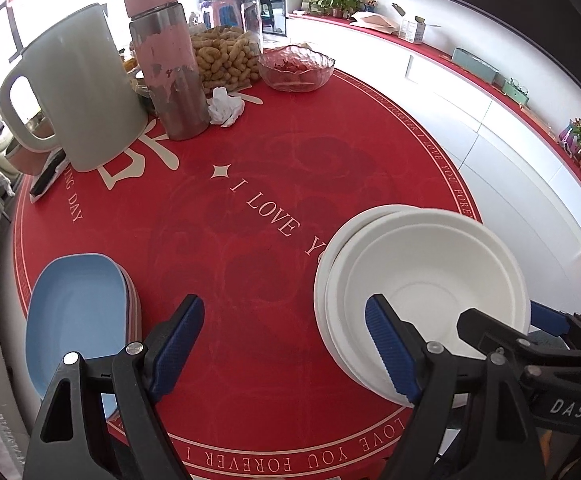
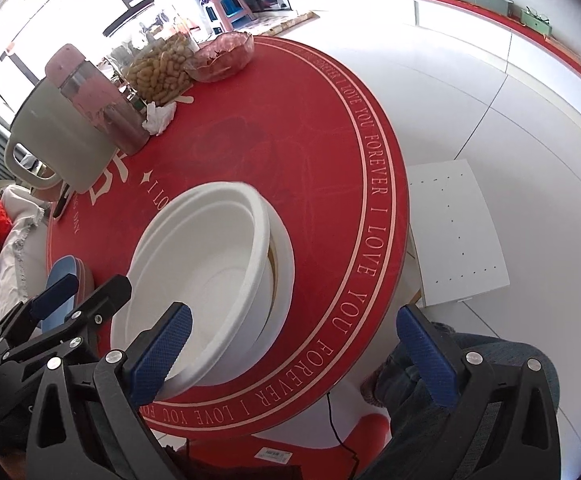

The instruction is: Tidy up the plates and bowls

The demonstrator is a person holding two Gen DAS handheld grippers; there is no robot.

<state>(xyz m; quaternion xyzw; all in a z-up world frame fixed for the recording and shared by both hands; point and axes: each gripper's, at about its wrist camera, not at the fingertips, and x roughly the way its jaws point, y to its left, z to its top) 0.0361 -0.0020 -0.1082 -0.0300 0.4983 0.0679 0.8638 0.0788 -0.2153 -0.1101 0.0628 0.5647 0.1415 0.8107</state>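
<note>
A stack of white bowls [image 1: 422, 292] sits near the front right edge of the round red table [image 1: 250, 184]; it also shows in the right wrist view [image 2: 206, 276]. A stack of plates with a blue one on top [image 1: 74, 312] lies at the front left, seen small in the right wrist view [image 2: 64, 270]. My left gripper [image 1: 286, 348] is open and empty, low over the table between the two stacks. My right gripper [image 2: 296, 356] is open and empty at the table's front edge, its left finger [image 2: 162, 356] just in front of the bowls' rim.
At the table's far side stand a grey kettle [image 1: 78, 100], a pink-lidded bottle [image 1: 166, 60], a jar of peanuts [image 1: 226, 40], a glass dish [image 1: 296, 68] and a crumpled tissue [image 1: 226, 106]. A white stool [image 2: 454, 236] stands right of the table.
</note>
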